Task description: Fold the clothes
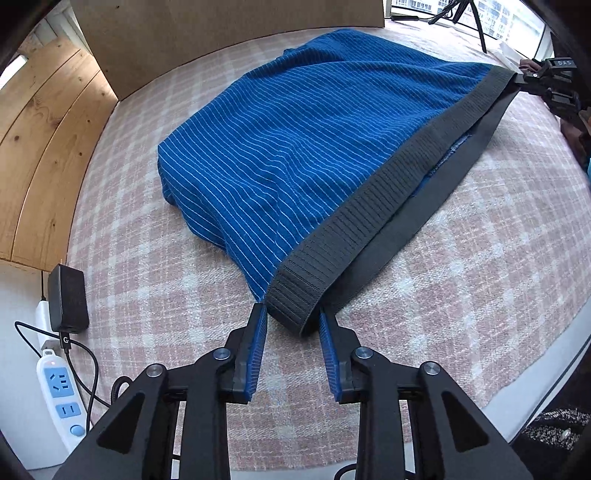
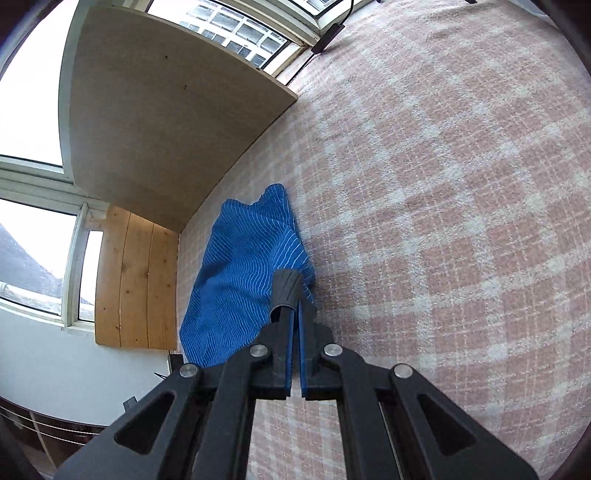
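**Shorts laid out flat, no fold made yet**

The garment is a pair of blue striped shorts [image 1: 295, 155] with a grey ribbed waistband [image 1: 388, 192]. It lies on a pink checked cover [image 1: 147, 288], the band running from the near centre to the far right of the left wrist view, and the blue body spreading away to the far left towards a cardboard panel [image 1: 229, 33].

Left gripper [image 1: 291, 321]: jaws apart. The near end of the band sits in the gap between the two blue pads, but neither pad presses on it. No grip at this end.

Right gripper [image 2: 295, 314]: jaws together and clamped on the far end of the band, which stands up as a grey roll above the fingertips in the right wrist view. The same gripper shows at the far right edge of the left wrist view, pulling the band taut along its length.

Progress, as judged: early. The shorts look spread and stretched along the waist, one layer over the other, with some slack and bulge in the blue body. No crease or folded-over part is visible. What seems to be left is every fold proper, then smoothing.

Off the cover, at the near left, a power strip [image 1: 61, 387] with a black adapter [image 1: 68, 299] and cable lies well apart from the garment and does not bear on the work. Wooden boards [image 1: 48, 155] stand at the far left.
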`<state>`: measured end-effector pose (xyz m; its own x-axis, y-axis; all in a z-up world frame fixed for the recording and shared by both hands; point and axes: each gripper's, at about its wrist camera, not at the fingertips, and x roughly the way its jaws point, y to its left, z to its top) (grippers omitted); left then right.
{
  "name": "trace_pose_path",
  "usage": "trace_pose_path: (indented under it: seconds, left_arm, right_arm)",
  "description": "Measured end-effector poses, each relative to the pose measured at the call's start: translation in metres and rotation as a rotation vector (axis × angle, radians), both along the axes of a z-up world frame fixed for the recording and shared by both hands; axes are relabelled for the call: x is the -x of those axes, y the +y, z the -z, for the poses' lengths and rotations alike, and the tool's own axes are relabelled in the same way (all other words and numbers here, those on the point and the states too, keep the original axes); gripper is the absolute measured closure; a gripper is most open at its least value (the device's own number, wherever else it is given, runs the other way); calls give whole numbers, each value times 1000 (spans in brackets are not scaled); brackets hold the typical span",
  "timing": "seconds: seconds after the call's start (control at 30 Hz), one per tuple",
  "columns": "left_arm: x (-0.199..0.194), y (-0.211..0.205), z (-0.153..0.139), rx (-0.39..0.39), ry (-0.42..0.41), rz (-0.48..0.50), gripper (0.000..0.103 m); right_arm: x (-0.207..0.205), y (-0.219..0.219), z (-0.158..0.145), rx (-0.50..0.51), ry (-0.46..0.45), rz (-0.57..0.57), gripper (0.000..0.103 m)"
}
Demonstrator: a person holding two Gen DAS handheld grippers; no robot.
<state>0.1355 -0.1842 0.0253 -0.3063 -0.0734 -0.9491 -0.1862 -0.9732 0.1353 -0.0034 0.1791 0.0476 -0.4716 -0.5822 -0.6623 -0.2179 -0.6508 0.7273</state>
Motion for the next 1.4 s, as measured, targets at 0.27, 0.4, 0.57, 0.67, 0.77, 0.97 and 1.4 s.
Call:
trace_pose_path:
  seconds: [0.27, 0.4, 0.57, 0.67, 0.77, 0.97, 1.4]
  left_arm:
    - [18, -38, -62, -72, 102, -79, 102]
    - [-4, -35, -148, -112, 197, -8, 102]
    - [-33, -13, -237, -48, 289, 129, 102]
    - [-16, -11, -252, -54, 298, 153, 102]
    - [41, -11, -210, -126, 194, 130, 102]
    - [184, 23, -64, -112, -96, 13, 78]
    - [212, 35, -41, -191, -114, 80, 73]
  right_arm:
    - [3, -4, -39, -168, 53, -116, 101]
    - [-28, 3, -96, -224, 149, -157, 101]
    - [-94, 7, -167, -269, 269, -194, 101]
    - [-126, 20, -192, -199, 326, -164, 101]
    - [-115, 41, -179, -129, 300, -97, 101]
    - [8, 90, -37, -297, -101, -28, 99]
    - [33, 118, -9, -227, -95, -98, 80]
